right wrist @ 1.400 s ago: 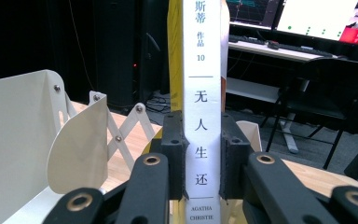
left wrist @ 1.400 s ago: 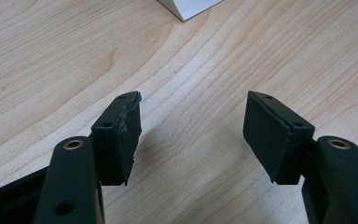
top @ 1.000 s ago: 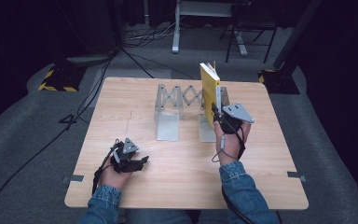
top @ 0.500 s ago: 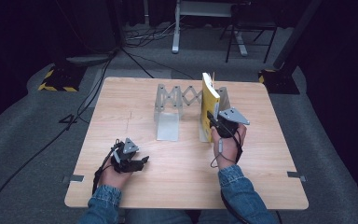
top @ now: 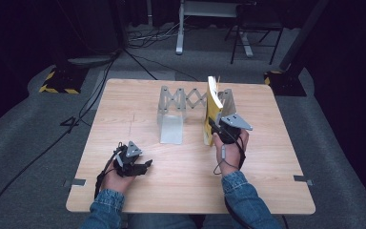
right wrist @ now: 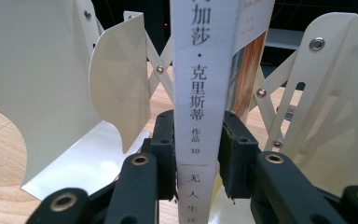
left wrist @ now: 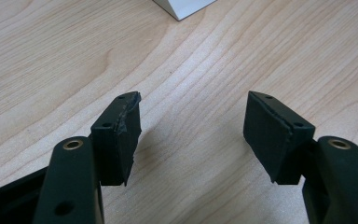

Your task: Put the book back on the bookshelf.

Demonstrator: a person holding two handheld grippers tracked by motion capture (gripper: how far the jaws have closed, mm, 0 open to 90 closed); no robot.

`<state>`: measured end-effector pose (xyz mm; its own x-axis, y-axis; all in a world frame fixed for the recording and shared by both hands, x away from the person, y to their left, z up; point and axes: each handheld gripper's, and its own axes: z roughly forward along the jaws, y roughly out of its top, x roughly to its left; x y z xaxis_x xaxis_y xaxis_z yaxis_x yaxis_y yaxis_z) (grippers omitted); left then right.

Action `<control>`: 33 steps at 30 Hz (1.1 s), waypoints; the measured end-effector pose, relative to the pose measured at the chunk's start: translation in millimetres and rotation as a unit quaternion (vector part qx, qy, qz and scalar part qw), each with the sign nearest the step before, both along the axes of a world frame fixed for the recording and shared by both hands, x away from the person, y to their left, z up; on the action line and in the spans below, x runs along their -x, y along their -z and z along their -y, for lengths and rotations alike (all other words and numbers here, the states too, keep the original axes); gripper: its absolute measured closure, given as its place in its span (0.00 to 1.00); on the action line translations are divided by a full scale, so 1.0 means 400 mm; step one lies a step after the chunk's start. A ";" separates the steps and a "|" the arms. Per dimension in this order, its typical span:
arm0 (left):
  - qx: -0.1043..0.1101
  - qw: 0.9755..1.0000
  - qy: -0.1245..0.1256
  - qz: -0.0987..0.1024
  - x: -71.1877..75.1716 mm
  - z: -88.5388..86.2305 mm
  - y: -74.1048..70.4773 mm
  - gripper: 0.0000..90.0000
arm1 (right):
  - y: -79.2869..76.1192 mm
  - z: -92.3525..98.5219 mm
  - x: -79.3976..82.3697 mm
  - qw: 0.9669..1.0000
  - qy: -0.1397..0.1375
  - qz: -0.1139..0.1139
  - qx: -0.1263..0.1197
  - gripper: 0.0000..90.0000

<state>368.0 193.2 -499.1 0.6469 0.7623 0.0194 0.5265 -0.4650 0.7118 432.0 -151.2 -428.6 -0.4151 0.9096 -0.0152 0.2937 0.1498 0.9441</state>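
High view | wood table (top: 138, 114) | grey carpet (top: 38, 129), dark rm

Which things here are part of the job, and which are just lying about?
In the job: book, upright in the right gripper; book rack on the table.

Lying about: left gripper, open and idle; floor cables; metal stand.

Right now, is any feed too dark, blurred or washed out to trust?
High view: light wooden table evenly lit, surroundings nearly black, soft detail. Left gripper view: wood grain sharp, black left tongs blur slightly at the near edge. Right gripper view: white-spined book legible, cream metal folding bookend bright but not blown out.
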 end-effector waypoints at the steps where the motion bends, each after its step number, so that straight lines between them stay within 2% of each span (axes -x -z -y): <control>1: 0.000 1.000 0.000 0.000 0.000 0.000 0.000 0.41 | 0.000 0.000 0.000 1.000 0.000 0.000 0.000 0.78; 7: -0.004 1.000 0.001 0.000 0.000 0.000 0.000 0.41 | 0.016 0.001 -0.009 1.000 0.002 0.001 0.004 0.77; 14: 0.000 1.000 -0.001 -0.001 -0.003 0.001 0.002 0.41 | 0.008 0.009 -0.004 1.000 0.000 -0.001 0.007 0.73; 20: -0.005 1.000 -0.001 -0.005 0.003 -0.001 0.001 0.41 | -0.024 0.020 0.017 1.000 -0.002 0.025 -0.001 0.53; 24: -0.022 1.000 0.002 -0.001 0.022 -0.006 0.000 0.39 | -0.048 0.037 0.030 0.999 -0.005 0.031 -0.008 0.45; 27: -0.021 1.000 -0.003 0.003 0.040 -0.017 0.001 0.39 | -0.071 0.059 0.043 0.999 -0.024 0.037 -0.018 0.41; 29: -0.016 1.000 -0.007 0.000 0.048 -0.024 0.001 0.39 | -0.083 0.069 0.052 0.998 -0.039 0.043 -0.013 0.39; 30: -0.015 1.000 -0.007 0.003 0.055 -0.027 0.002 0.39 | -0.094 0.083 0.061 0.998 -0.053 0.042 -0.005 0.37; 33: -0.022 1.000 -0.004 0.002 0.061 -0.030 0.002 0.38 | -0.104 0.101 0.070 0.997 -0.063 0.033 -0.006 0.36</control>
<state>343.4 205.4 -499.7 0.6402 0.7662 0.0555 0.5273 -0.4908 0.6936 403.8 -191.5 -386.9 -0.5239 0.8510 -0.0362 0.2111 0.1710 0.9624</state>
